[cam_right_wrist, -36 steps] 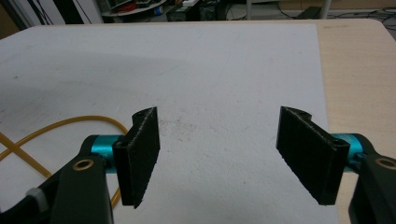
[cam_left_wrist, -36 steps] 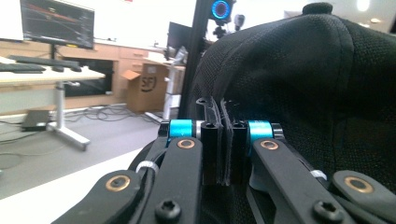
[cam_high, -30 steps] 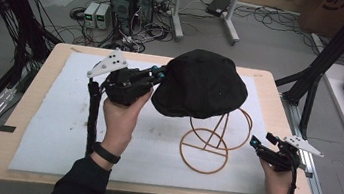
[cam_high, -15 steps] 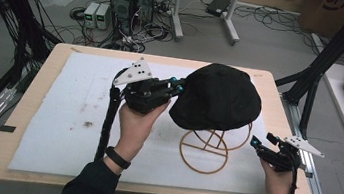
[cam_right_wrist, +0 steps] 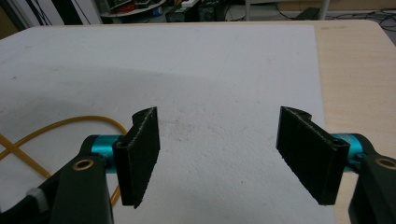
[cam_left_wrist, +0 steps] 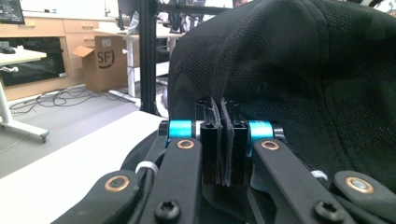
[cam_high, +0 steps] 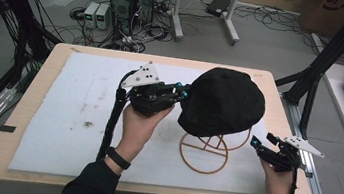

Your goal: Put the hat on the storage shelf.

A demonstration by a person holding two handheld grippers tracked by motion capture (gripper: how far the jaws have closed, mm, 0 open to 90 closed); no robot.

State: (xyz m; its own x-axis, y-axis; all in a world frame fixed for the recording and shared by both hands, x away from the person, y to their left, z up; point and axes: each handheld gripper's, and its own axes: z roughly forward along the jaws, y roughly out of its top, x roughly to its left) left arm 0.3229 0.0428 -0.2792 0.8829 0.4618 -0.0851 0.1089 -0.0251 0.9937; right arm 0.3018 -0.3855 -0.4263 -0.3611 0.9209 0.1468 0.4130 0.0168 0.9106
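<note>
While the left gripper (cam_high: 180, 94) pinched the brim edge of a black cap (cam_high: 223, 103) between its closed jaws, the cap sat over the top of a wire hat stand (cam_high: 205, 152) on the white mat (cam_high: 57, 107) covering the wooden table (cam_high: 30, 83). Near the table's right edge, the right gripper (cam_high: 257, 143) hung just above the mat, jaws wide apart and empty, beside the stand's base.

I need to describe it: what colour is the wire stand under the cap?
Orange-yellow wire stand, clearest in the high view.
</note>
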